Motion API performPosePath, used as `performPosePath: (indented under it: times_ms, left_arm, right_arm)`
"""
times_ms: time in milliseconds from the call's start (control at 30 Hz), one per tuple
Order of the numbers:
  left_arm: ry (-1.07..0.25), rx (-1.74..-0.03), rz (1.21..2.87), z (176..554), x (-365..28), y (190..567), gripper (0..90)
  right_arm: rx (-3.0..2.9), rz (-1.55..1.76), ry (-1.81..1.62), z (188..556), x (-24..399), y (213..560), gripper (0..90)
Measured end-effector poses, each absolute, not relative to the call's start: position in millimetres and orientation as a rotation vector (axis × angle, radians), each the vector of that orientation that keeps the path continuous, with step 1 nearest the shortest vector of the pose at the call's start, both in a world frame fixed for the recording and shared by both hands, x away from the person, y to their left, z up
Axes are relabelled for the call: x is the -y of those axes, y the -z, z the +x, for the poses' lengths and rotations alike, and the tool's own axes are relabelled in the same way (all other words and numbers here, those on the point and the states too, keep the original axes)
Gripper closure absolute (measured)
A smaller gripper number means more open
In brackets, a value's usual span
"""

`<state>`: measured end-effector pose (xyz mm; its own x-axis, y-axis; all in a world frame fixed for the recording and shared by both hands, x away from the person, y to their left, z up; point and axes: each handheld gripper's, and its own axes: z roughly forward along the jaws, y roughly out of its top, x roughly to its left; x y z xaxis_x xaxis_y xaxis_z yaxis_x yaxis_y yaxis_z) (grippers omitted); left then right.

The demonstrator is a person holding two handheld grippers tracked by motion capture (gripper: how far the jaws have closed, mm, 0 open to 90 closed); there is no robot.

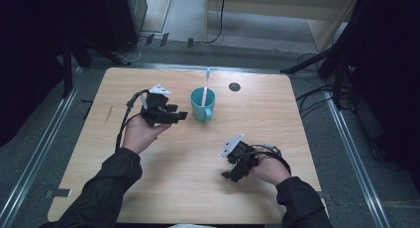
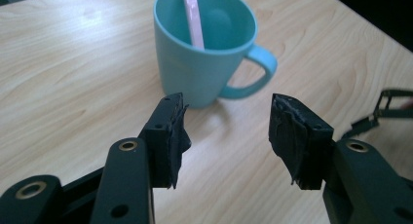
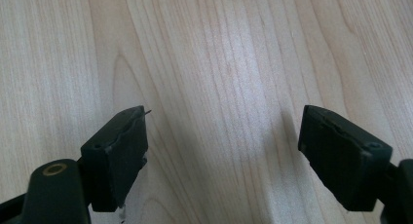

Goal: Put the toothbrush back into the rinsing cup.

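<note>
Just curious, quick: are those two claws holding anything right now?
Left gripper: open, holding nothing, near the teal mug.
Right gripper: open, empty.

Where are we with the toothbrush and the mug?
Done, by the look of it: the toothbrush stands in the mug, handle leaning on the rim. In hand: nothing. The left claw sits open just short of the mug, nothing between its jaws; the right claw is open over bare table. Left: probably only pulling the hands clear.

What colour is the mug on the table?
The mug is turquoise, clearest in the left gripper view.
</note>
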<state>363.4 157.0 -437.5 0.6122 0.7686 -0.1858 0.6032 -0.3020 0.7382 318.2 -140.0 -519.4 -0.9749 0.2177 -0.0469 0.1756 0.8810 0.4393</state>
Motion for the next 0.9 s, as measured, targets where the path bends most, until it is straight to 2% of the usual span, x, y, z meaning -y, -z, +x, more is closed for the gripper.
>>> performPosePath:
  times_ms: [467, 900]
  left_arm:
    - [-0.261, -1.078, 2.077, 325, -179, 448, 41.0]
    - [-0.263, -1.166, 2.095, 298, -212, 456, 39.3]
  right_arm:
    - [-2.963, 0.312, -0.667, 316, 141, 519, 18.3]
    - [-2.961, 0.299, -0.673, 318, 136, 518, 18.3]
